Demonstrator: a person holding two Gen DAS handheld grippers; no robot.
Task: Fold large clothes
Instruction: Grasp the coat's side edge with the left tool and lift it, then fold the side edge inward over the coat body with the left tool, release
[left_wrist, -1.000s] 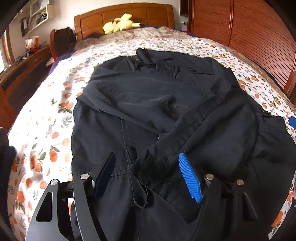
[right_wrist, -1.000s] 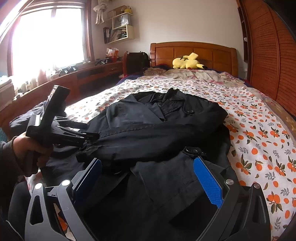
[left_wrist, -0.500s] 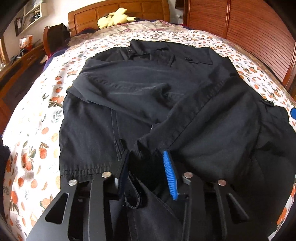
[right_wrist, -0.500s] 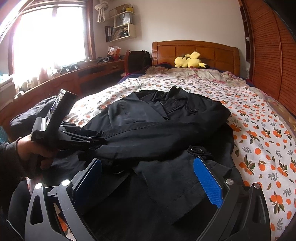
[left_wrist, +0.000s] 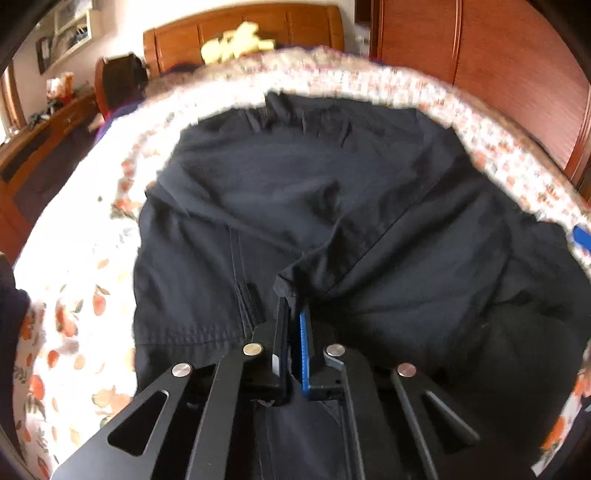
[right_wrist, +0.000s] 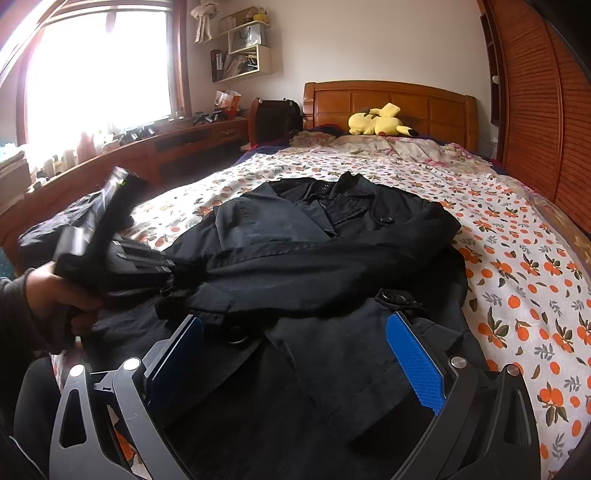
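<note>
A large black coat (left_wrist: 332, 206) lies spread on the bed, collar toward the headboard, with both sleeves folded across its front. My left gripper (left_wrist: 293, 306) is shut on a sleeve's cuff end near the coat's middle. In the right wrist view the coat (right_wrist: 332, 258) fills the near bed, and the left gripper's body (right_wrist: 110, 236) shows at the left, held by a hand. My right gripper (right_wrist: 295, 332) is open over the coat's lower part, with fabric lying between its blue pads (right_wrist: 413, 362).
The bed has a white sheet with orange fruit print (right_wrist: 517, 240). A yellow plush toy (right_wrist: 380, 122) lies by the wooden headboard (right_wrist: 388, 99). A wooden slatted wardrobe (right_wrist: 535, 110) runs along the right. A wooden desk (right_wrist: 147, 151) with clutter stands under the window at left.
My left gripper has closed from open onto the sleeve cuff and pushed forward; its view is now blurred by motion. My right gripper has stayed open and nearly still.
</note>
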